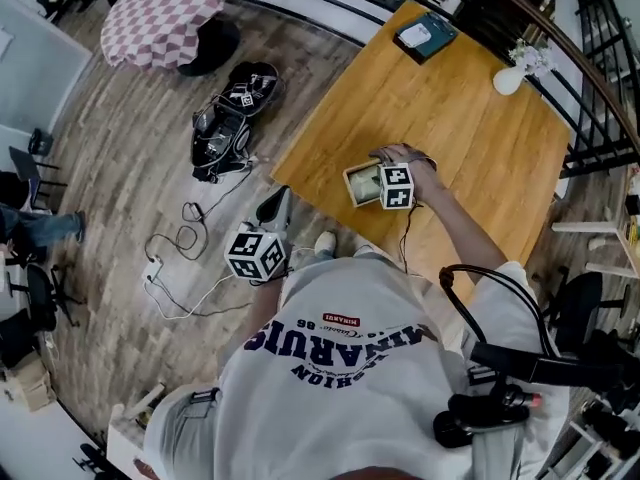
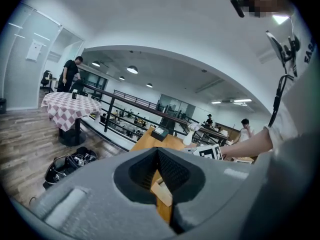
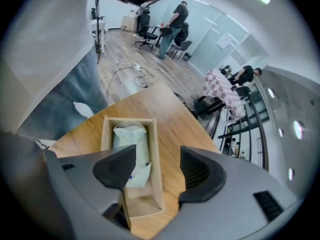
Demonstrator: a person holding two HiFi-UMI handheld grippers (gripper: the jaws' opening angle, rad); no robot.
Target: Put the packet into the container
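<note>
A small open wooden container (image 3: 156,156) stands on the wooden table (image 1: 470,138) near its front edge. In the container lies a pale green and white packet (image 3: 131,139). My right gripper (image 3: 157,169) hangs above the container, pointing steeply down, open, with nothing between its pads. In the head view its marker cube (image 1: 397,186) covers part of the container (image 1: 360,183). My left gripper (image 1: 276,202) is held off the table's front left edge, over the floor. Its jaws (image 2: 157,154) are shut and hold nothing.
At the table's far side are a white vase with flowers (image 1: 510,76) and a dark teal box (image 1: 425,36). On the floor to the left lie a black bag (image 1: 232,118) and cables (image 1: 185,258). A checkered table (image 1: 165,13) stands beyond.
</note>
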